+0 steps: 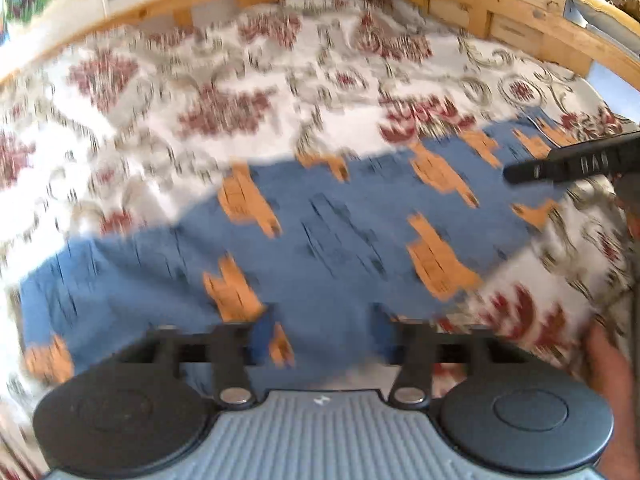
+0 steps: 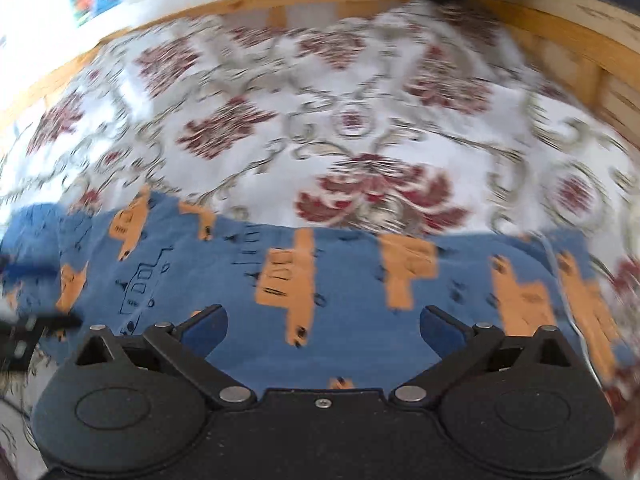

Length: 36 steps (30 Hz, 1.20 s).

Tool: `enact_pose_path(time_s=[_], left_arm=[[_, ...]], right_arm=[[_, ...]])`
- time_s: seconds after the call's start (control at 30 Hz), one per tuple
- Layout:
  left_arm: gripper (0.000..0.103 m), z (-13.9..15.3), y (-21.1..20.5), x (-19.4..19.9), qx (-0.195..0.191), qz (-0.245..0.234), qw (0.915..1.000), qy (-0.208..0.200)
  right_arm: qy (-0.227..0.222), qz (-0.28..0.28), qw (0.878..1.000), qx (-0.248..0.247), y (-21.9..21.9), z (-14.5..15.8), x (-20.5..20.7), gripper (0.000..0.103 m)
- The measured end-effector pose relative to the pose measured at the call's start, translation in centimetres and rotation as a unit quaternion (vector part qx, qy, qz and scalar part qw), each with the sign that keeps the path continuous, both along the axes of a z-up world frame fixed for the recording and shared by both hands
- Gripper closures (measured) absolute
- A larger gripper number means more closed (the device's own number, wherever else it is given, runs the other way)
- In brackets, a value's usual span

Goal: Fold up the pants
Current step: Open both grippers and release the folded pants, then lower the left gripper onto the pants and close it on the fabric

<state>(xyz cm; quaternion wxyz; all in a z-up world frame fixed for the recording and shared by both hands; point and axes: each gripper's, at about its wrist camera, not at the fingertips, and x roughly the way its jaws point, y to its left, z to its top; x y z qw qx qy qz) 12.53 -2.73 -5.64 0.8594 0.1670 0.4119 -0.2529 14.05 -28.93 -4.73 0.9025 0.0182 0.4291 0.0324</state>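
Left wrist view first: the blue cotton-looking pants with orange blocky print (image 1: 320,240) are lying flat in a long band across the white bedspread with dark red floral pattern (image 1: 180,100), inside a pale wooden bed frame (image 1: 500,4). The left gripper (image 1: 324,340) has its jaws apart with nothing clamped, and it sits right over the near edge of the fabric. The other tool's black finger pokes in from the right, and a bit of the person's hand (image 1: 608,368) shows at the lower right. Pretty blurry overall.

Right wrist view: same pants (image 2: 340,288), running left to right just beyond the right gripper (image 2: 324,328). Its jaws are spread wide and empty, cloth visible between them but not pinched.

My guess on handling: light, floppy, no stiffness at all, so it'll sag and wrinkle if grabbed mid-panel. I'd pinch edges or corners, one per gripper, ideally hem or waistband where the fabric's doubled.
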Motion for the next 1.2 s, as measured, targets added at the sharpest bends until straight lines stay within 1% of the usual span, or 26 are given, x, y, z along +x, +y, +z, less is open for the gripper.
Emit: enact_pose_path(time_s=[0.1, 0.13, 0.17, 0.23, 0.3, 0.33, 0.4, 0.47, 0.53, 0.57, 0.63, 0.67, 0.7, 0.73, 0.77, 0.83, 0.87, 0.9, 0.93, 0.97, 1.0, 1.07, 1.17, 1.2], left_arm=[[0.035, -0.3, -1.4, 2.0, 0.018, -0.011, 0.9988, -0.044], [0.035, -0.7, -1.9, 2.6, 0.021, -0.007, 0.9983, -0.054], [0.035, -1.1, -2.2, 3.4, 0.022, -0.002, 0.9982, -0.056], [0.035, -2.4, -2.4, 4.7, 0.022, 0.012, 0.9992, -0.029], [0.036, -4.0, -1.3, 5.2, 0.038, 0.038, 0.9985, 0.014], [0.036, -4.4, -0.7, 5.1, 0.041, 0.046, 0.9977, 0.028], [0.036, -4.4, 0.6, 4.2, 0.040, 0.045, 0.9976, 0.034], [0.035, -3.8, 0.7, 3.2, 0.051, 0.043, 0.9976, 0.018], [0.035, -2.9, 0.5, 2.9, 0.036, 0.037, 0.9987, 0.002], [0.036, -2.4, 0.3, 3.1, 0.022, 0.039, 0.9989, -0.014], [0.039, -1.4, -0.2, 4.2, 0.005, 0.049, 0.9975, -0.050], [0.044, -1.1, -0.6, 5.2, 0.007, 0.055, 0.9961, -0.069], [0.045, -1.1, -1.0, 6.2, 0.017, 0.063, 0.9942, -0.086], [0.045, -1.3, -1.3, 7.2, 0.026, 0.069, 0.9930, -0.093], [0.046, -2.0, -1.4, 8.4, 0.037, 0.074, 0.9926, -0.089], [0.052, -3.6, -1.5, 10.1, 0.051, 0.085, 0.9932, -0.062], [0.058, -4.4, -1.4, 10.7, 0.054, 0.088, 0.9935, -0.048], [0.063, -4.9, -1.1, 10.8, 0.048, 0.088, 0.9941, -0.042], [0.070, -5.0, -1.1, 10.6, 0.047, 0.085, 0.9941, -0.047], [0.090, -5.0, -1.3, 10.3, 0.058, 0.077, 0.9938, -0.057], [0.094, -5.0, -1.6, 9.9, 0.070, 0.070, 0.9927, -0.069], [0.097, -5.3, -2.0, 9.1, 0.087, 0.059, 0.9910, -0.083], [0.097, -6.0, -2.3, 8.5, 0.108, 0.041, 0.9885, -0.097], [0.097, -6.0, -2.4, 8.2, 0.112, 0.038, 0.9878, -0.101]], right_arm=[[-0.006, 0.027, 0.999, -0.025, 0.7, -1.0, 1.1, 0.001], [-0.003, 0.036, 0.999, -0.031, 0.8, -1.4, 1.3, 0.001], [0.005, 0.047, 0.998, -0.038, 1.0, -2.0, 1.6, 0.001], [0.028, 0.060, 0.996, -0.056, 1.1, -3.2, 1.9, 0.001], [0.051, 0.067, 0.993, -0.085, 1.2, -4.3, 1.8, 0.001], [0.054, 0.068, 0.992, -0.087, 1.1, -4.5, 1.7, 0.001], [0.048, 0.064, 0.994, -0.071, 0.8, -4.0, 1.9, 0.001], [0.030, 0.066, 0.995, -0.062, 0.8, -3.0, 2.2, 0.001], [0.015, 0.082, 0.996, -0.041, 0.7, -2.0, 3.1, 0.001], [0.009, 0.096, 0.995, -0.030, 0.7, -1.5, 3.9, 0.001], [0.002, 0.121, 0.992, -0.017, 0.6, -0.8, 5.7, 0.001], [0.000, 0.134, 0.991, -0.009, 0.6, -0.5, 6.9, 0.002], [0.002, 0.145, 0.989, 0.005, 0.5, -0.2, 8.2, 0.002], [0.005, 0.156, 0.988, 0.021, 0.6, 0.1, 9.3, 0.003], [0.008, 0.170, 0.985, 0.043, 0.6, 0.3, 10.8, 0.004], [0.019, 0.196, 0.977, 0.079, 1.1, 0.7, 13.3, 0.006], [0.024, 0.207, 0.974, 0.093, 1.5, 0.9, 14.4, 0.007], [0.031, 0.217, 0.970, 0.109, 2.0, 1.0, 15.5, 0.009], [0.038, 0.226, 0.965, 0.126, 2.4, 1.2, 16.5, 0.010], [0.050, 0.234, 0.960, 0.147, 2.9, 1.2, 17.3, 0.013], [0.070, 0.243, 0.952, 0.172, 3.5, 1.1, 18.2, 0.014], [0.104, 0.254, 0.938, 0.210, 4.7, 0.7, 19.5, 0.019], [0.158, 0.269, 0.919, 0.242, 7.1, -0.4, 20.9, 0.025], [0.169, 0.272, 0.915, 0.245, 7.8, -0.7, 20.9, 0.027]])
